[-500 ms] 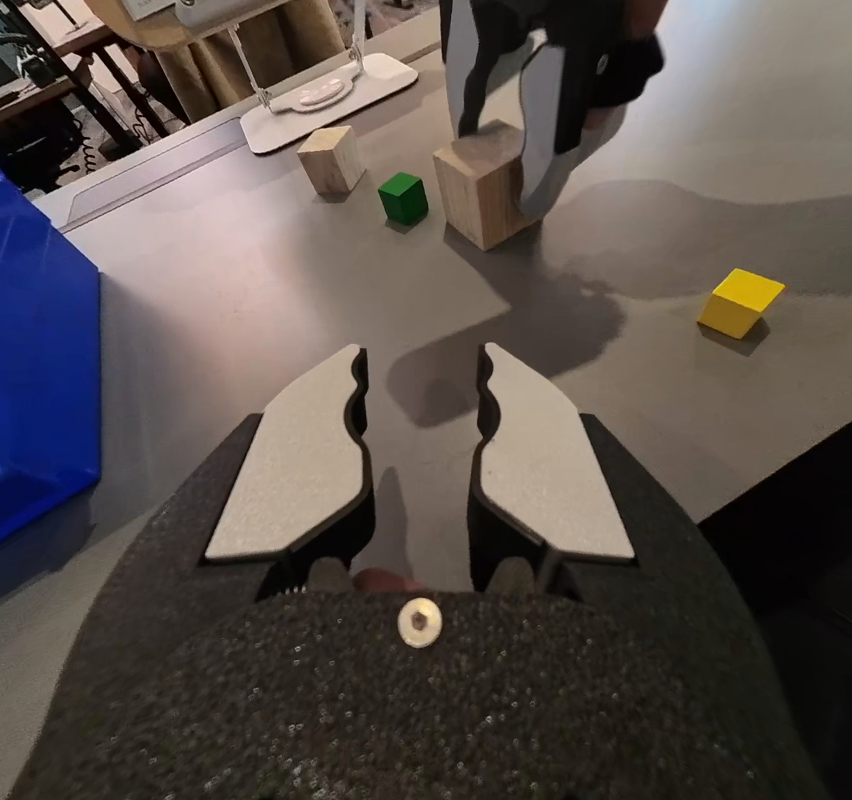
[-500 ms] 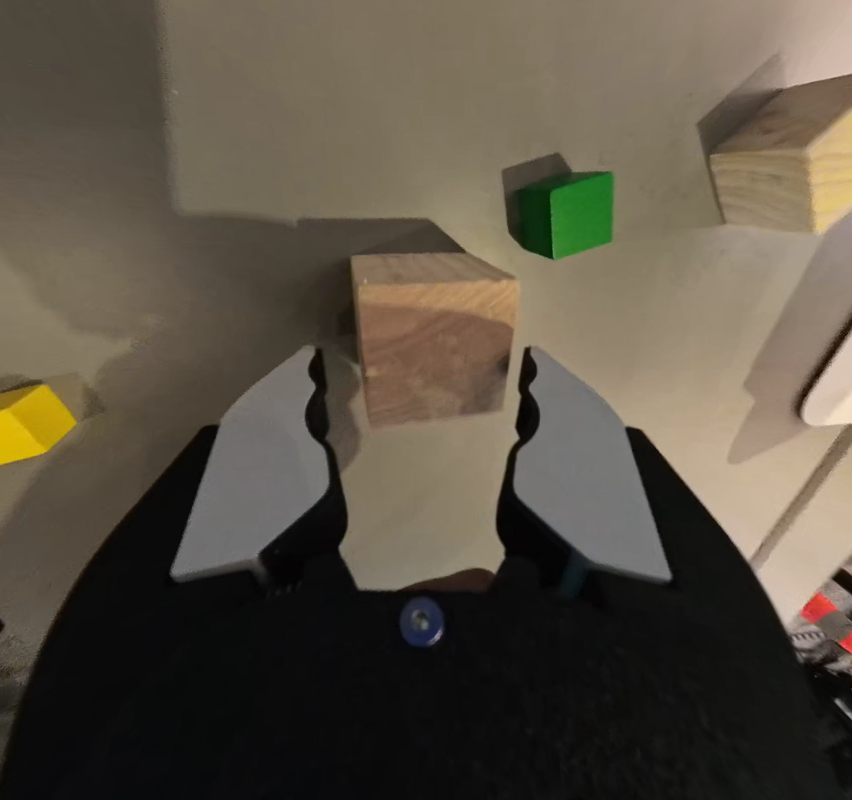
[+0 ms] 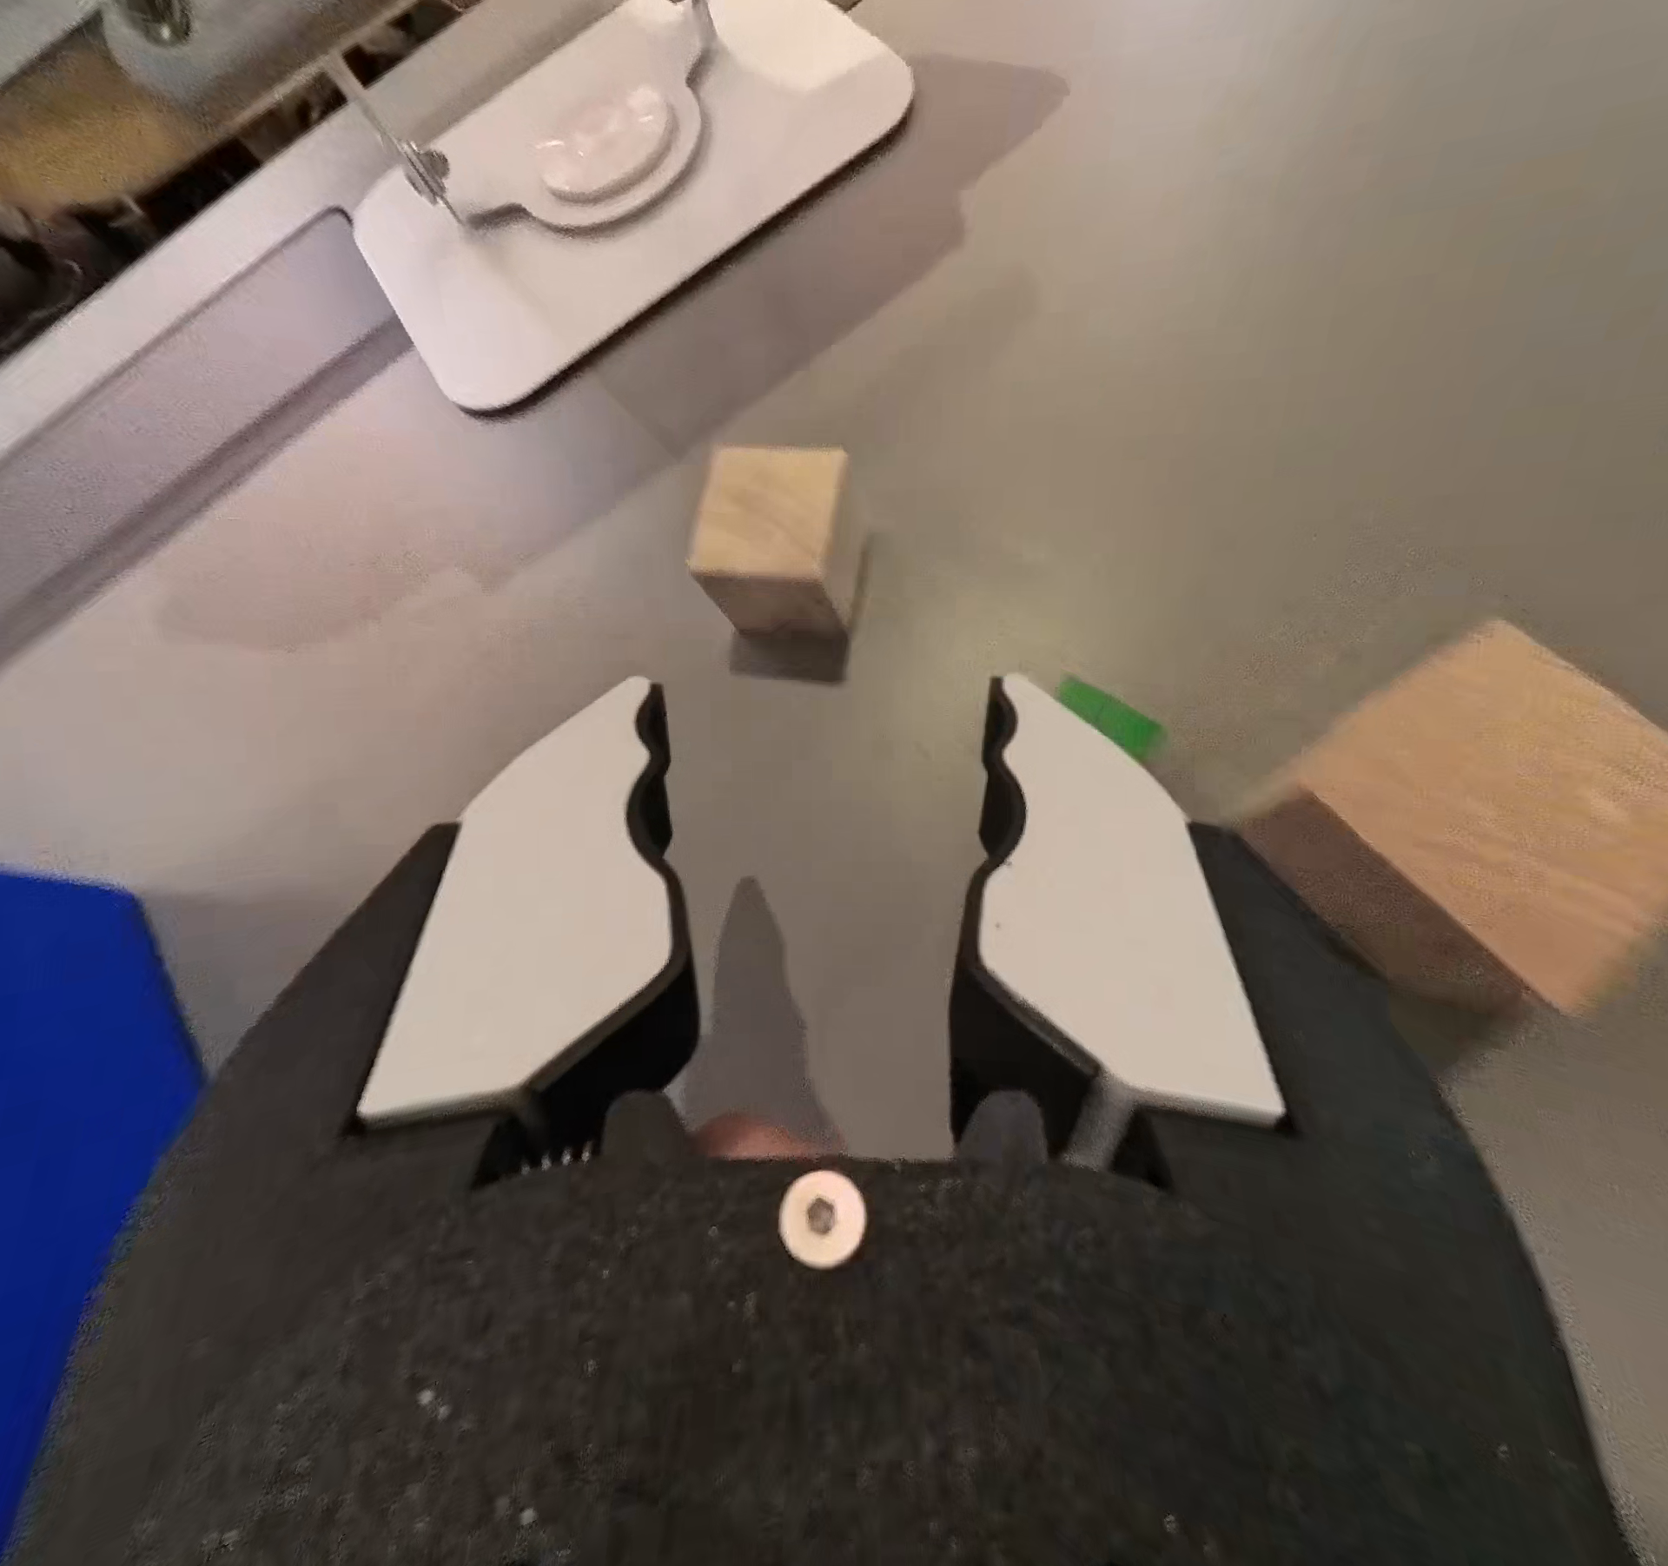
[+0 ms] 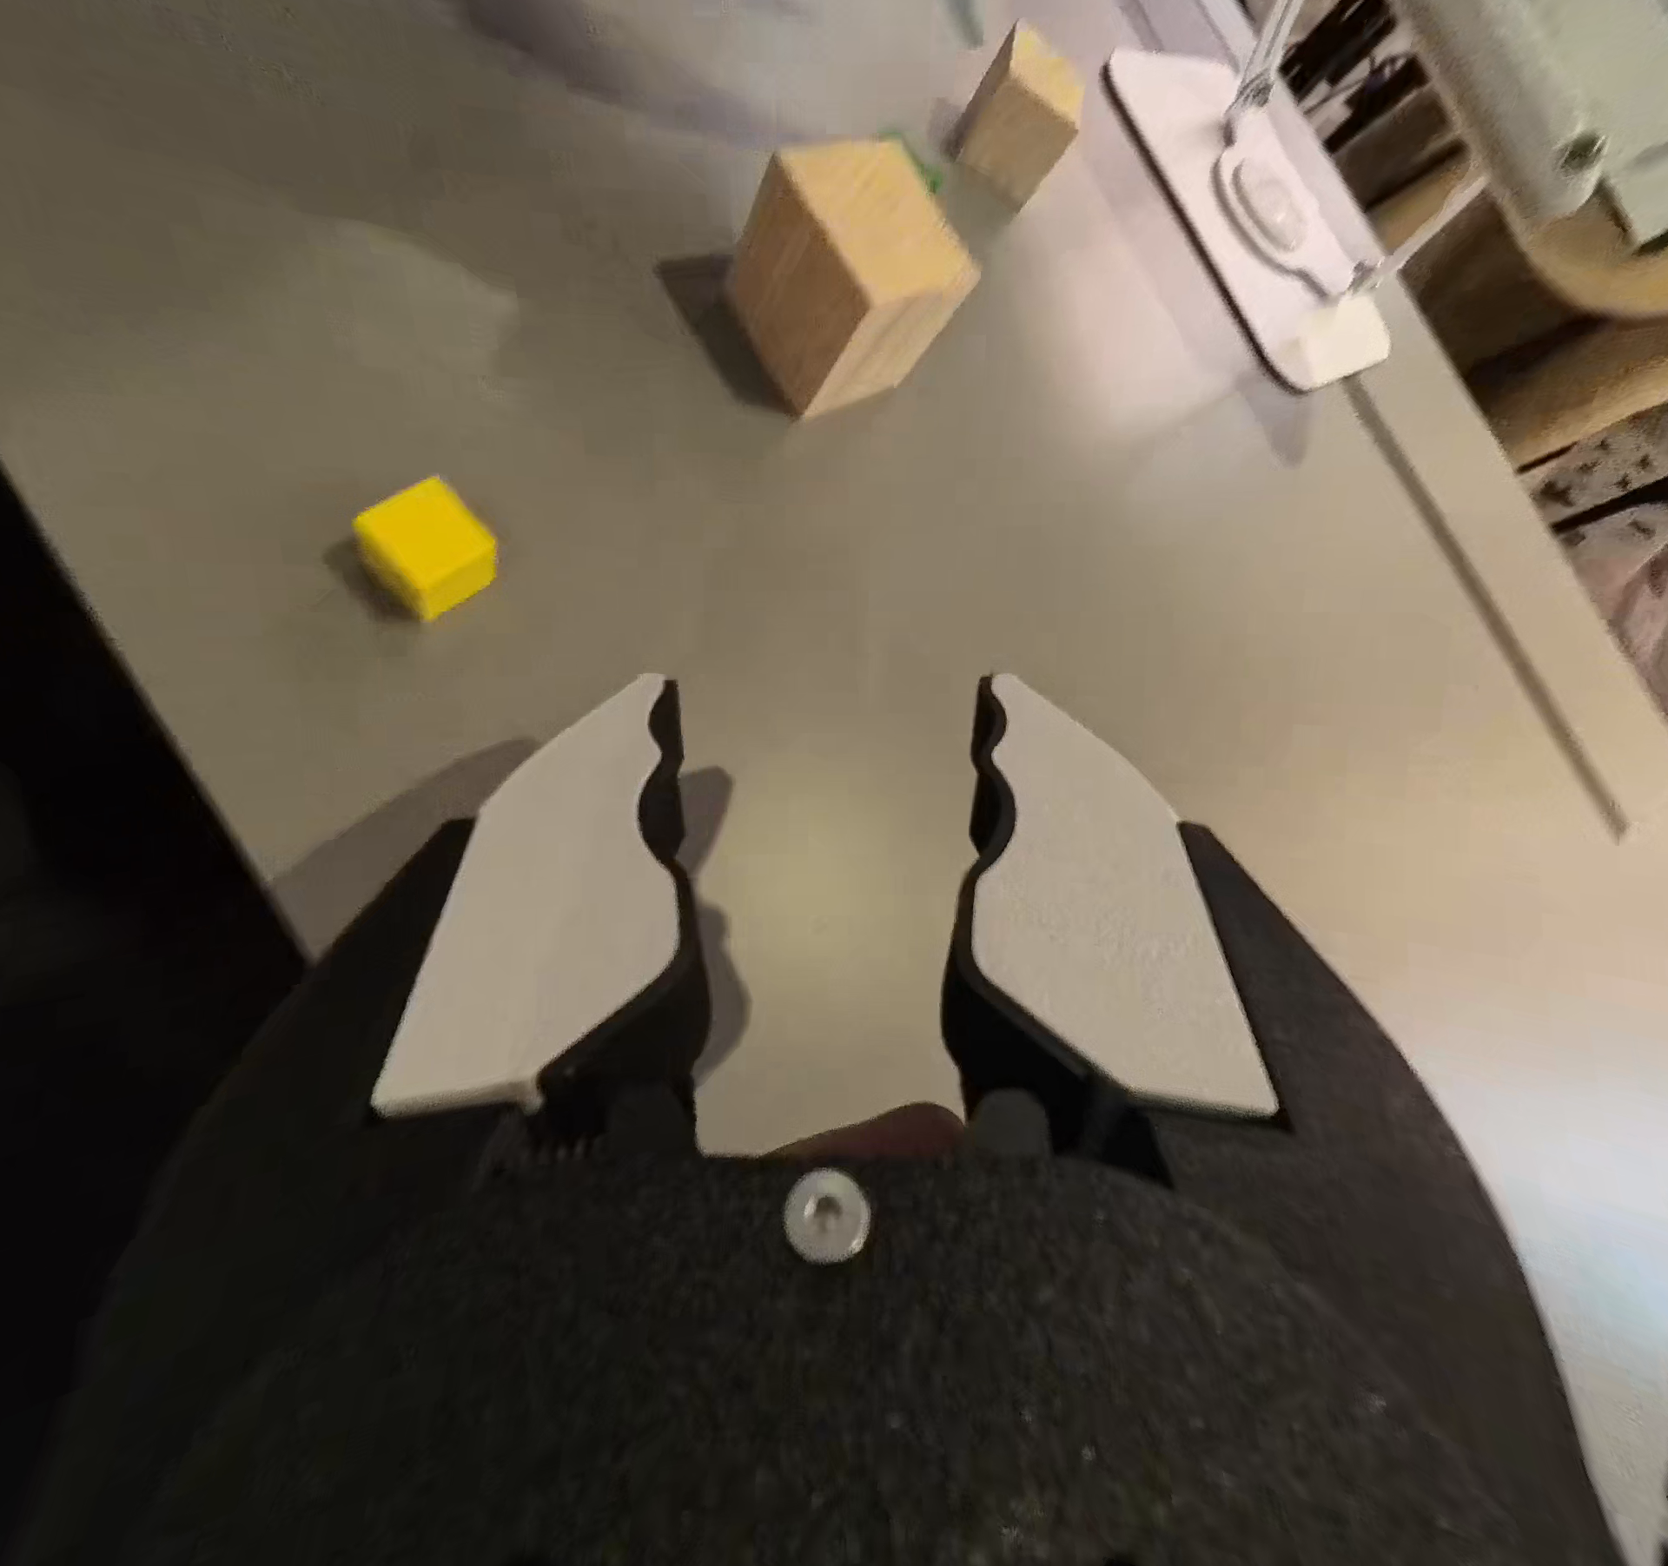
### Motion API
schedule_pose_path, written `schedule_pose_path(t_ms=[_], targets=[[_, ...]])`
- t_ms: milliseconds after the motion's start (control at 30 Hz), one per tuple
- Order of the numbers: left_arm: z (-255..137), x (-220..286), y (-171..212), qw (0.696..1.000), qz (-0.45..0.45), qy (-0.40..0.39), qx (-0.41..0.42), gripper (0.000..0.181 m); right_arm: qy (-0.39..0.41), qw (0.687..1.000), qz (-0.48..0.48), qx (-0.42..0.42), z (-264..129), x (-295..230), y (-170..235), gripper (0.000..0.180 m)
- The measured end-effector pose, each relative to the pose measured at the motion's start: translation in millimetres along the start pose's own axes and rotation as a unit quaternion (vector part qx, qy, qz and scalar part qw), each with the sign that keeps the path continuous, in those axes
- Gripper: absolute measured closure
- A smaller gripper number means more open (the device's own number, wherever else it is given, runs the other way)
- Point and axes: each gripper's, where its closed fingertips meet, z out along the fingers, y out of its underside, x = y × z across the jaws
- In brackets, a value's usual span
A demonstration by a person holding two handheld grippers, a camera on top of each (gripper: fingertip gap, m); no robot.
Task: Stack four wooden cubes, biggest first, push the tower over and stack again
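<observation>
Cubes lie scattered and unstacked on my grey table [image 4: 903, 584]: the big cube [image 4: 848, 277] mid-table, the mid cube [image 3: 776, 557] beyond it near a white stand [image 3: 632, 196], the green cube [image 3: 1110, 715] half hidden between them, the yellow cube [image 4: 424, 546] well apart by the edge. I hold the left gripper [image 3: 826, 765] and right gripper [image 4: 826, 765] with fingers wide apart, both empty. Both views are smeared; I judge a hasty, off-centre pinch on bare wood could skew the base.
</observation>
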Motion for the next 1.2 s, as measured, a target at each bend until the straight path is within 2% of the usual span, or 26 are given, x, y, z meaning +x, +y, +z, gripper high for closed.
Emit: schedule_pose_path(t_ms=[100, 200, 233, 300, 333, 400, 467, 633, 733, 900, 1200], targets=[[38.4, -14.9, -11.5, 0.999, 0.028, 0.005, -0.034, 0.108, -0.003, 1.000, 0.015, -0.006, -6.4, -16.4, 18.2, 0.119], [68.8, -20.0, -7.0, 0.996, 0.041, 0.016, -0.078, 0.103, 0.004, 0.999, 0.015, -0.034, -4.3, -19.1, 33.7, 0.119], [76.5, -20.0, -3.2, 0.995, 0.048, 0.019, -0.089, 0.108, 0.003, 0.999, 0.020, -0.033, -3.5, -20.1, 35.5, 0.119], [85.9, -15.9, 1.3, 0.993, 0.059, 0.035, -0.095, 0.132, -0.009, 0.999, 0.032, -0.025, -2.8, -24.8, 35.1, 0.119], [86.9, -16.2, 0.2, 0.993, 0.060, 0.040, -0.091, 0.133, -0.012, 0.999, 0.034, -0.022, -2.6, -25.8, 34.7, 0.120], [82.3, -13.7, -0.8, 0.991, 0.066, 0.069, -0.093, 0.133, -0.011, 0.999, 0.038, -0.016, -2.3, -24.5, 33.8, 0.121], [65.3, -5.5, -12.9, 0.989, 0.082, 0.109, -0.061, 0.133, -0.015, 0.999, 0.047, -0.009, -2.2, -23.8, 32.4, 0.121], [-28.4, 58.9, -46.8, 0.952, 0.172, 0.251, 0.037, 0.133, -0.013, 0.998, 0.054, -0.001, -0.8, -21.9, 34.7, 0.124], [-60.3, 95.2, -40.5, 0.931, 0.241, 0.273, 0.040, 0.133, -0.014, 0.998, 0.057, -0.002, 0.9, -20.4, 35.5, 0.124], [-59.0, 123.5, -18.5, 0.917, 0.298, 0.265, 0.006, 0.133, -0.013, 0.998, 0.056, 0.001, -1.5, -21.7, 32.2, 0.124], [-35.7, 123.3, -5.7, 0.913, 0.298, 0.276, -0.035, 0.133, -0.008, 0.999, 0.053, 0.002, -7.5, -20.7, 30.6, 0.124]])
